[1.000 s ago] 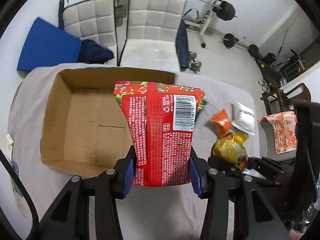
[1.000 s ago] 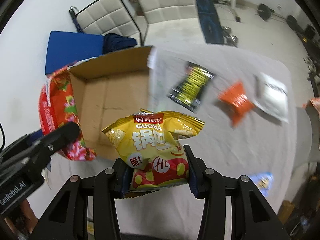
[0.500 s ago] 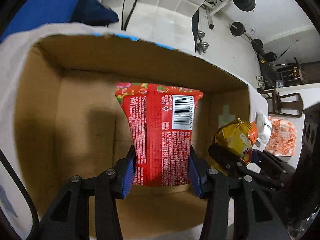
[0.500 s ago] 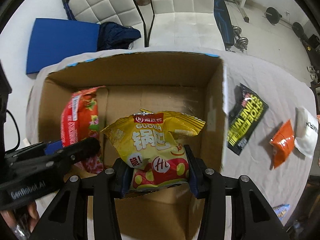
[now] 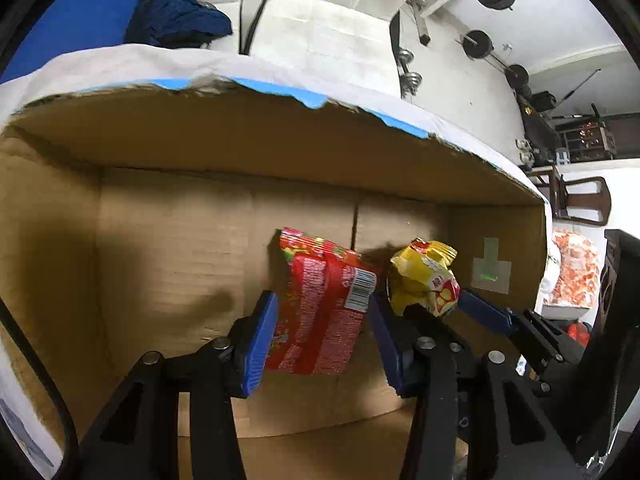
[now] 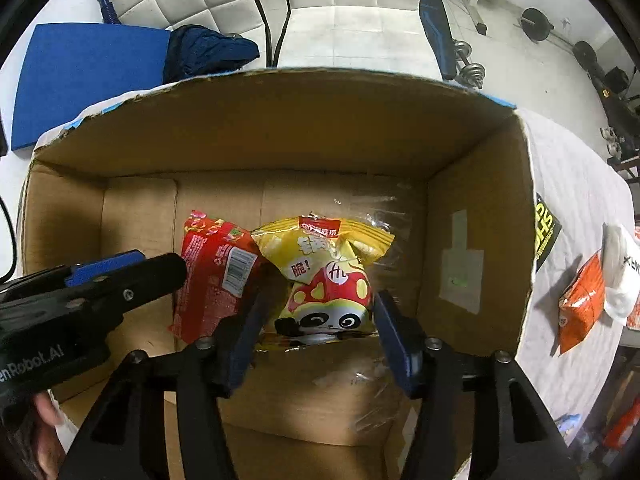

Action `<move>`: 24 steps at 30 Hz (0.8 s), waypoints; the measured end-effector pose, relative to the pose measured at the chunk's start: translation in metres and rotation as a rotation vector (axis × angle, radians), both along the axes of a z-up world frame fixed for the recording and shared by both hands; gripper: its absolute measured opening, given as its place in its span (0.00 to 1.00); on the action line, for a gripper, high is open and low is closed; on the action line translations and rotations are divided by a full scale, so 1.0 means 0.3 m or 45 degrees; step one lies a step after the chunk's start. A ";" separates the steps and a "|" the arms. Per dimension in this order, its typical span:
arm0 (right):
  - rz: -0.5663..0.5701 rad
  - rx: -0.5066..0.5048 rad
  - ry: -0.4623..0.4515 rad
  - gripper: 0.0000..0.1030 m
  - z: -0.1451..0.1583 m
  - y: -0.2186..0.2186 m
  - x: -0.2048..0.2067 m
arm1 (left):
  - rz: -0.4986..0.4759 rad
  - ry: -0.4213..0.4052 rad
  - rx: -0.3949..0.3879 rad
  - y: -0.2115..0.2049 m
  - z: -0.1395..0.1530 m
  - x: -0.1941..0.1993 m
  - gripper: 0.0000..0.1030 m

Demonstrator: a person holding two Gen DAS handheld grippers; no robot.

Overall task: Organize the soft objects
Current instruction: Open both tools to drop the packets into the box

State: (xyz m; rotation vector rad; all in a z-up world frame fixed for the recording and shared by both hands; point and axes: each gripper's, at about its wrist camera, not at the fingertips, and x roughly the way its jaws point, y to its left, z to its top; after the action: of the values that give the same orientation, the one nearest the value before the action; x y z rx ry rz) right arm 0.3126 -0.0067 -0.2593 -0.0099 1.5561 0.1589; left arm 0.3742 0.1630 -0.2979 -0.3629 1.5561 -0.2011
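Note:
A red snack bag [image 5: 324, 304] and a yellow snack bag [image 5: 424, 280] lie side by side on the floor of an open cardboard box [image 5: 168, 240]. My left gripper [image 5: 324, 336] is open inside the box, its blue pads apart on either side of the red bag. In the right wrist view my right gripper [image 6: 316, 332] is open around the yellow bag [image 6: 324, 268], with the red bag [image 6: 212, 276] to its left and the box wall [image 6: 476, 220] on the right.
On the cloth-covered table right of the box lie a black-and-yellow packet [image 6: 546, 232], an orange packet [image 6: 582, 304] and a white pouch [image 6: 624, 272]. White padded chairs [image 6: 344, 12], a blue mat [image 6: 80, 76] and gym weights [image 6: 536, 24] stand behind.
Both grippers went down into the box and opened. The red and yellow bags dropped from the pads and now lie on the box floor.

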 end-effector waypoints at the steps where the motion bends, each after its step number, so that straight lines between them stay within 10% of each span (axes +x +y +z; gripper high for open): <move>1: -0.005 -0.001 0.004 0.61 -0.001 0.003 -0.003 | 0.011 -0.007 0.014 0.004 0.009 -0.009 0.43; 9: -0.018 -0.029 -0.027 0.90 0.061 0.014 -0.084 | -0.001 -0.107 0.202 0.023 0.098 -0.107 0.51; 16: -0.026 -0.041 -0.092 1.00 0.184 -0.015 -0.190 | 0.006 -0.210 0.345 0.045 0.191 -0.183 0.96; 24: -0.032 -0.024 -0.174 1.00 0.326 -0.041 -0.315 | 0.027 -0.332 0.399 0.043 0.311 -0.317 0.96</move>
State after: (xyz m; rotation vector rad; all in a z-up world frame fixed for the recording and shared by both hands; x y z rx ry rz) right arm 0.2181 -0.0190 -0.1616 -0.0157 1.4209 0.1216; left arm 0.2790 0.1760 -0.2048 -0.1005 1.2999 0.0140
